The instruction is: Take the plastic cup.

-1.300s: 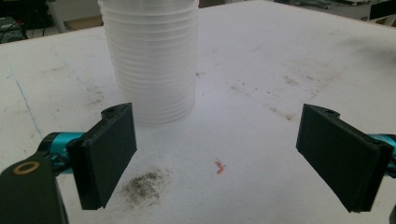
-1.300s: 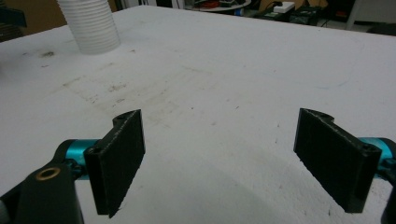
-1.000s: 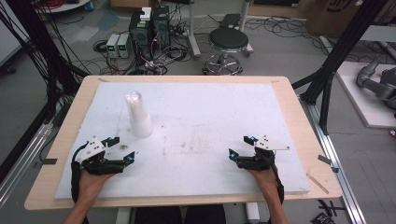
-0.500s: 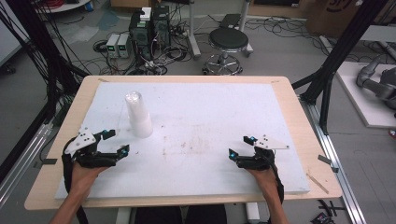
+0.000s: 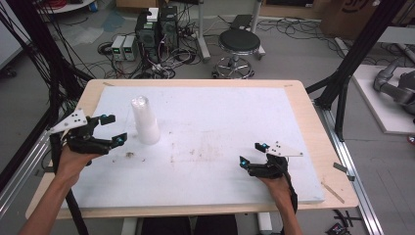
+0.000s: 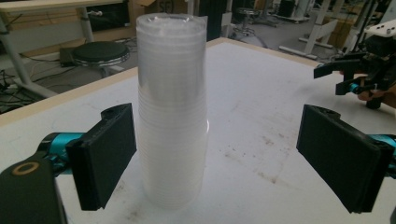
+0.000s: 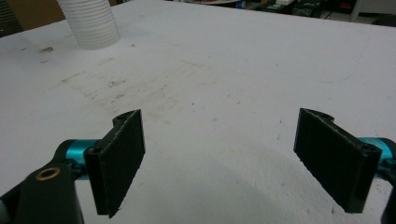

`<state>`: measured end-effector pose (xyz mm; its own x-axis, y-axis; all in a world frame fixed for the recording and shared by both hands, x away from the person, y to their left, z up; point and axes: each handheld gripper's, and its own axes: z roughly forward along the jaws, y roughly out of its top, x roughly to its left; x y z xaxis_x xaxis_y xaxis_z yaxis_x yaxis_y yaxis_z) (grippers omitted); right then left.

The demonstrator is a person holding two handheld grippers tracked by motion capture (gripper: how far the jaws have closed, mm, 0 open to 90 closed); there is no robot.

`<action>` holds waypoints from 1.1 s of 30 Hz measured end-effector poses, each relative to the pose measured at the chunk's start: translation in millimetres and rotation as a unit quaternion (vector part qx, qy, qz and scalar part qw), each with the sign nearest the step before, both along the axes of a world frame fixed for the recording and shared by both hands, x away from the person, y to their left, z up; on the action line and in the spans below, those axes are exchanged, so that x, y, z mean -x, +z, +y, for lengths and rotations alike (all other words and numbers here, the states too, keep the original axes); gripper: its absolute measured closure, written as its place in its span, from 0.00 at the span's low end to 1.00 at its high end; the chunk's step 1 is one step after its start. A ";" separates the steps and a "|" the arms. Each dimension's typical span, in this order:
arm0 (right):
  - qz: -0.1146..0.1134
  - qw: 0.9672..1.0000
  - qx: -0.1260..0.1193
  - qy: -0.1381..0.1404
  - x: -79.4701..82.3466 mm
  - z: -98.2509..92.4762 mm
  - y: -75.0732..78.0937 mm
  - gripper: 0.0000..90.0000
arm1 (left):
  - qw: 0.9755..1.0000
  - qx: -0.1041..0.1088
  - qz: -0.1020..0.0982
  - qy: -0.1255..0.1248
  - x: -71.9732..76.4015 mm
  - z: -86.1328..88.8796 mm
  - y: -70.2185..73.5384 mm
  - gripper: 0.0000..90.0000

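The cup stack (image 6: 172, 112) stands upright just ahead of the left gripper (image 5: 113, 129), nearer its left jaw, untouched; jaws wide apart. The right gripper (image 5: 250, 154) gapes empty, well apart.

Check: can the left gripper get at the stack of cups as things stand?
Probably yes: the left gripper is open beside the stack of cups, with nothing between them.

The gap between the left gripper's (image 6: 217, 154) fingers is partly taken by the upright cup stack (image 6: 172, 107); between the right gripper's (image 7: 233, 158) fingers, bare mat (image 7: 243, 84) is seen.
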<state>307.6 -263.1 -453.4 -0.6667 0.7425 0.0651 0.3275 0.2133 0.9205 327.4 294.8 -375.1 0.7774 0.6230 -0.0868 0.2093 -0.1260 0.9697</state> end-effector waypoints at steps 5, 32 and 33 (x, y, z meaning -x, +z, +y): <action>-0.002 1.000 -0.002 -0.002 0.7 -0.1 0.0 0.18 | 0.999 -0.022 0.015 -0.034 -17.9 0.8 14.7 0.13; -0.004 1.000 -0.002 -0.002 1.7 0.1 0.1 0.18 | 0.985 -0.096 0.051 -0.136 -87.8 -18.2 39.4 0.13; -0.004 1.000 -0.002 -0.002 1.7 0.2 0.1 0.18 | 0.984 -0.100 0.054 -0.138 -89.2 -19.3 39.8 0.13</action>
